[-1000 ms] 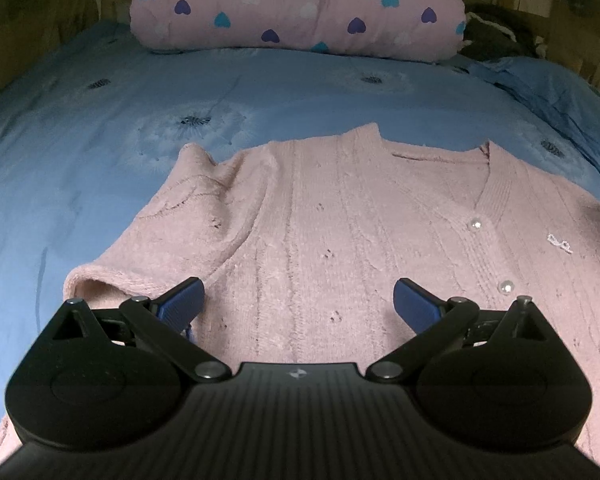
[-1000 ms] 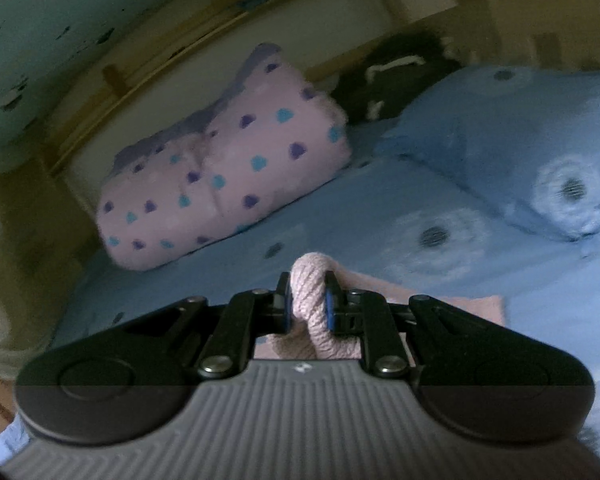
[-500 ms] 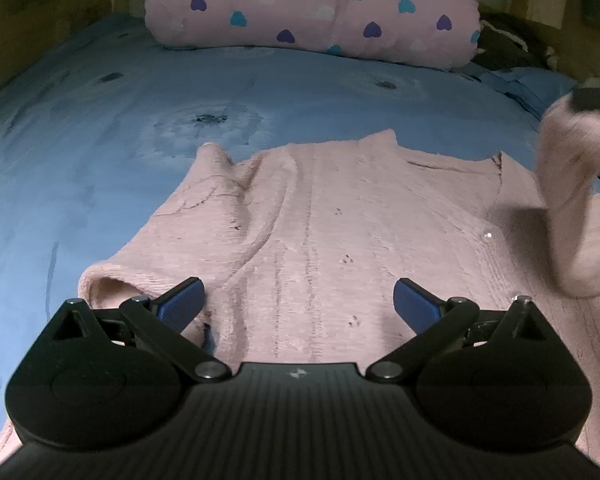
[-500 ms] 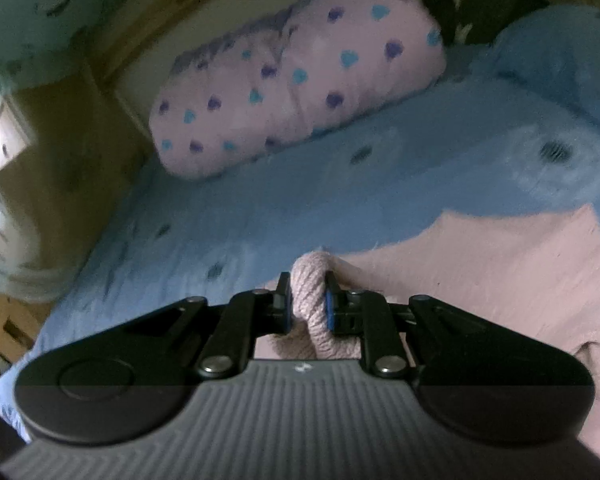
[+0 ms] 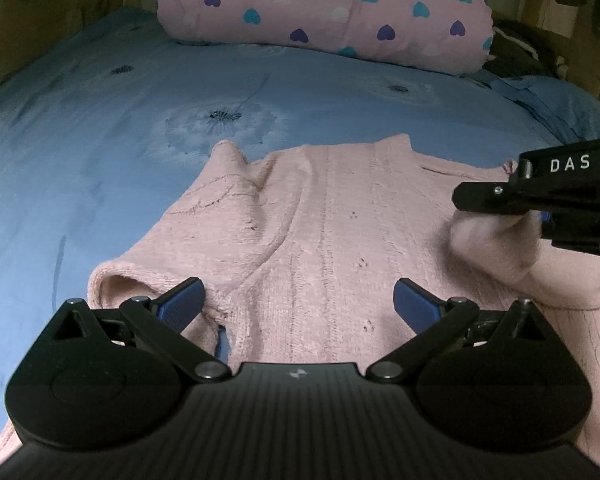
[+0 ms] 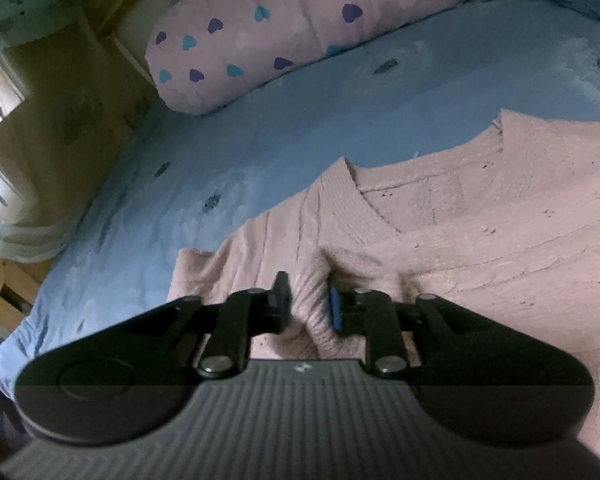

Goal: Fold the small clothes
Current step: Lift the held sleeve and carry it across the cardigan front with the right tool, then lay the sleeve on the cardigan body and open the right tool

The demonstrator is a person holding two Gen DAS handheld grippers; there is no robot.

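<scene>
Left wrist view: the left tool hovers wide open and empty over the pink cardigan, spread mid-bed. Right wrist view: the right tool pinches a sleeve — likely carrying it inward across the cardigan's front for a fold.

The bed lies open and flat between the cardigan and the rolled blanket, which blocks the far edge. The bed's left side is bare sheet up to a wooden wall. At the far right corner a pillow and dark clutter crowd the way. The right gripper, with the sleeve between its jaws, hangs over the cardigan's right half; the left gripper hovers wide over the near hem.
</scene>
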